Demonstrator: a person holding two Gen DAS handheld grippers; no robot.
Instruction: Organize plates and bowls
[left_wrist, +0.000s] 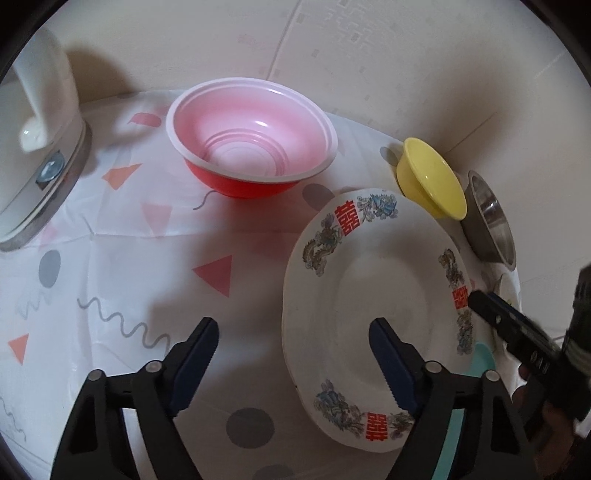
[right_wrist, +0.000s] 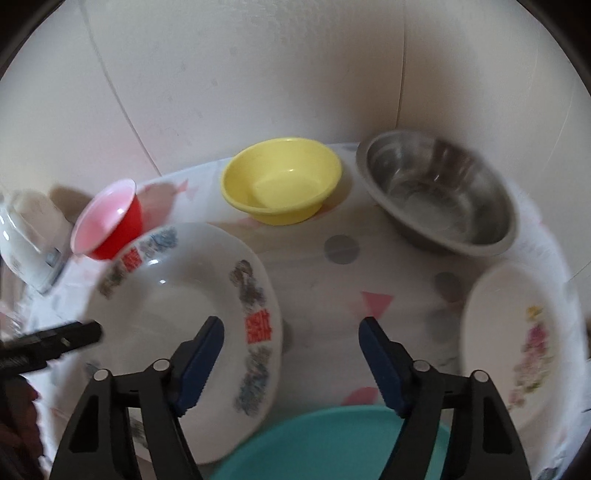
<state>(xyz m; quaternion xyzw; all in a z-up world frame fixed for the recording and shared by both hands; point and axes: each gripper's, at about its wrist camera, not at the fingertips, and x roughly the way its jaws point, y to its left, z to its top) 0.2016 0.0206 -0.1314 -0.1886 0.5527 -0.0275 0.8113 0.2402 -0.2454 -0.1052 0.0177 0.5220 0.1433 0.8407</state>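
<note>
- Nearest to me, the teal plate (right_wrist: 332, 443) sits at the table's near edge, right under my right gripper (right_wrist: 291, 332), and the near-right rim of the dragon plate (right_wrist: 177, 295) looks to overlap it.
- My right gripper has its jaws apart with nothing between the pads: its left finger is over the dragon plate's right rim and its right finger is over bare tablecloth (right_wrist: 314, 266). It is not gripping.
- My left gripper (left_wrist: 295, 332) is likewise parted and empty, straddling the left rim of the dragon plate (left_wrist: 369, 295), with one finger over the cloth and one over the plate's well. No pad is pressing on the rim yet.
- Both grippers angle steeply down at the table, one on each side of that plate. The right one shows in the left view as a black tip (left_wrist: 491, 306) at the plate's right edge.
- To the right lies the floral plate (right_wrist: 517, 332), on its own.
- Further back, the red bowl (left_wrist: 251, 140) stands on the left, with the yellow bowl (right_wrist: 280, 181) and the steel bowl (right_wrist: 436, 192) along the far wall.
- A white appliance (left_wrist: 37, 129) sits at far left.
- My read is that the task is barely begun. Nothing is nested and every bowl is apart, so all the stacking is left.
</note>
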